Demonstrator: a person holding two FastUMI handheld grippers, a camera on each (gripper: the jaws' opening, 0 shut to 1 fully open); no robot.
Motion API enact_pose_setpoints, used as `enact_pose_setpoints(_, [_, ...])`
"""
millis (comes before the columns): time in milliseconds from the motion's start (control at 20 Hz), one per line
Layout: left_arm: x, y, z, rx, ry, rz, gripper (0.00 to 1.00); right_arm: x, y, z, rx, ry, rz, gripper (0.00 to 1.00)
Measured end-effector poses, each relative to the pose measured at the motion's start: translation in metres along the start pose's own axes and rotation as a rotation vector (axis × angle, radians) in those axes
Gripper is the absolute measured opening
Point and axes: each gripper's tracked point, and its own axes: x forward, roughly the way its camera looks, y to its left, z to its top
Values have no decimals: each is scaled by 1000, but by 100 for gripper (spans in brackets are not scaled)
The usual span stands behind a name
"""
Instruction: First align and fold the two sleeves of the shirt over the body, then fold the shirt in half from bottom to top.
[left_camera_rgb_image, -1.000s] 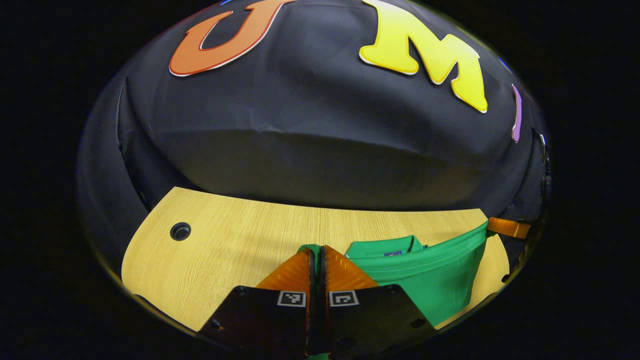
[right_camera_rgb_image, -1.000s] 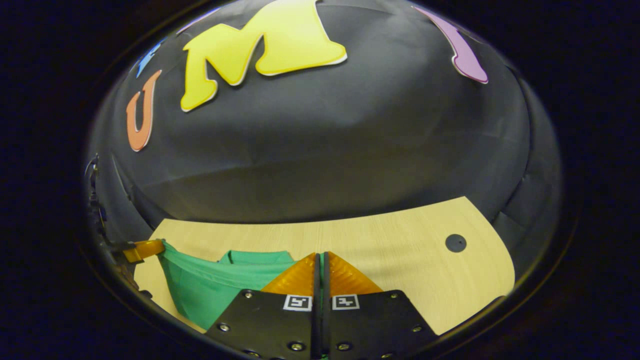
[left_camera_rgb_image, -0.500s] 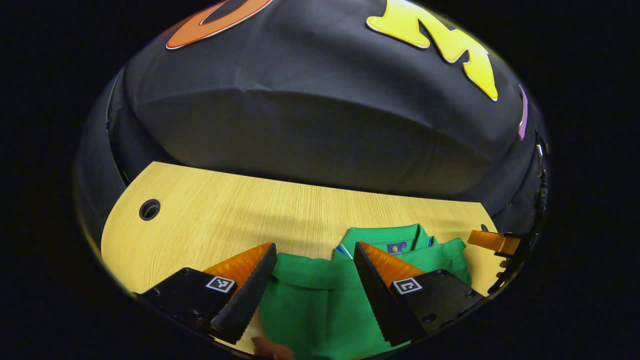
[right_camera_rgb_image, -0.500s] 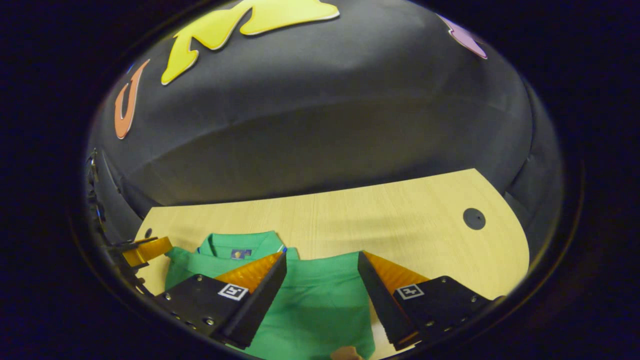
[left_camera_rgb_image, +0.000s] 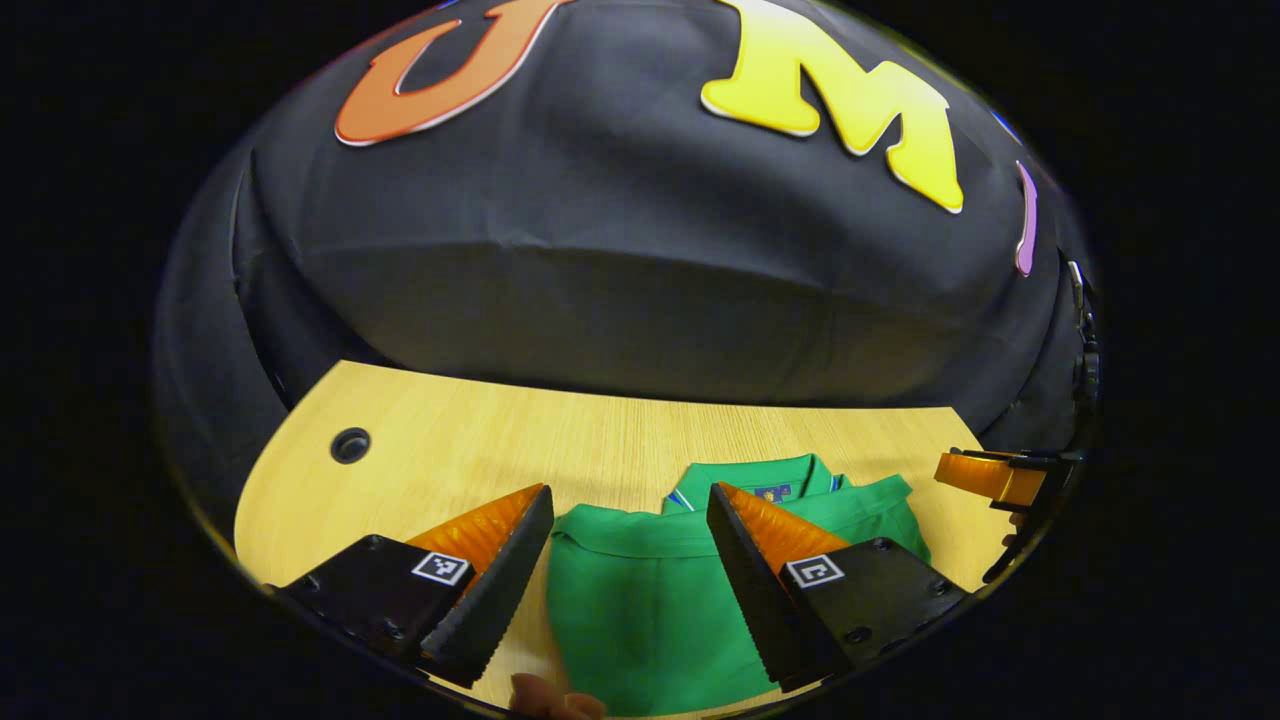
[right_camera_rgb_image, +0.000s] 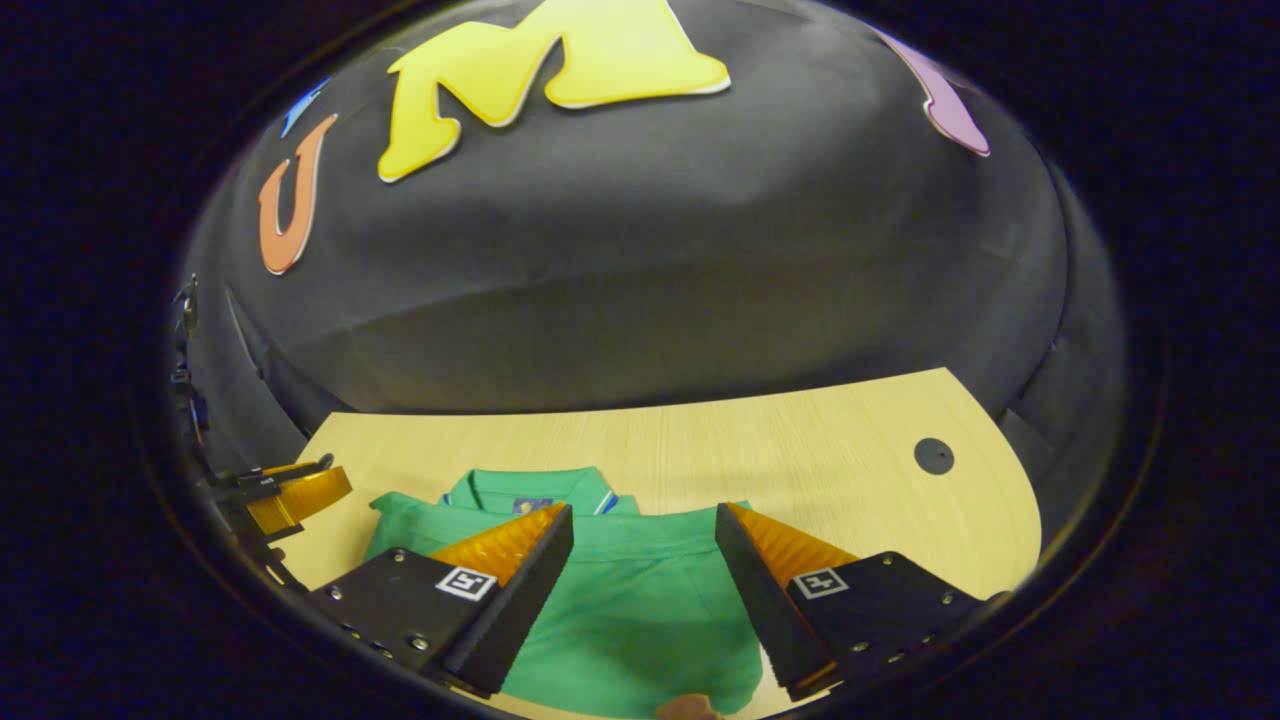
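Left gripper (left_camera_rgb_image: 630, 510) spread wide above the folded green polo shirt (left_camera_rgb_image: 650, 610), right gripper (right_camera_rgb_image: 640, 525) likewise spread over the shirt, nothing pinched, shirt lying flat on the wooden table (left_camera_rgb_image: 480, 450), collar (right_camera_rgb_image: 530, 490) toward the booth wall

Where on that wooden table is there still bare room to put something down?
Bare wood runs between the folded green shirt and the black cloth wall. There is more on the table around the round hole, and by the other hole. It is crowded near the shirt, where both open grippers hover.
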Motion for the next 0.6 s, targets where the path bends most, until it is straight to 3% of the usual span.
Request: enact_pose_setpoints(600, [-236,-23,-18,43,-229,-5,98,-229,31,-43,-39,-203,32,92])
